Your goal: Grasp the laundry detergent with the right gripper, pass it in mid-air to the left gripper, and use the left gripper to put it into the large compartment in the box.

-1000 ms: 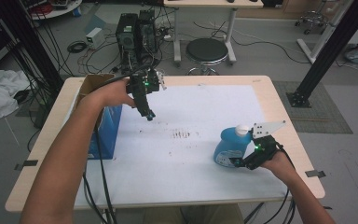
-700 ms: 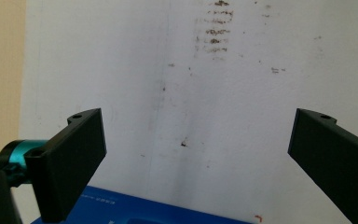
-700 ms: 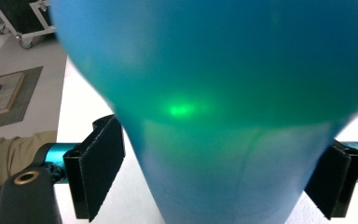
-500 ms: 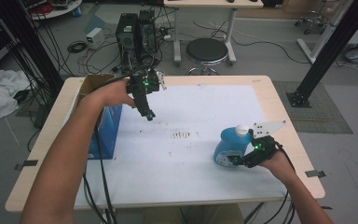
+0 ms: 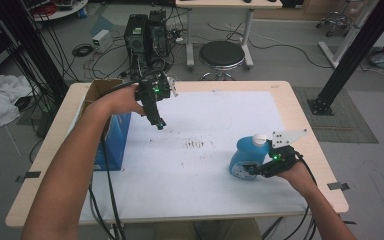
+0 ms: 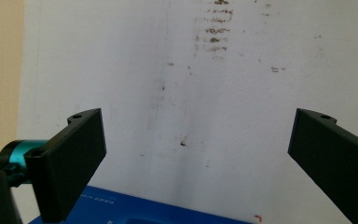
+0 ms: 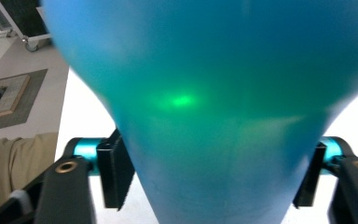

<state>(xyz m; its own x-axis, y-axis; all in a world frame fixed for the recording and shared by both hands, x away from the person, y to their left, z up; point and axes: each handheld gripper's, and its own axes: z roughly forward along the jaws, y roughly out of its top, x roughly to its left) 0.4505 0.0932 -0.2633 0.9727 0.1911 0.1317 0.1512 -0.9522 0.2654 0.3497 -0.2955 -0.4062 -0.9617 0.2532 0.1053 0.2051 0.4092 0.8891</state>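
Closing my right gripper (image 5: 254, 169) on the blue bottle (image 5: 244, 156): its jaws had just been narrowing, and in the right gripper view both pads sat against the bottle's (image 7: 214, 116) flanks, body between them. Grasp step, I judged. Next: firm hold, then lift. My left gripper (image 5: 158, 122) hung wide open, empty, above the white sheet (image 5: 220, 115).
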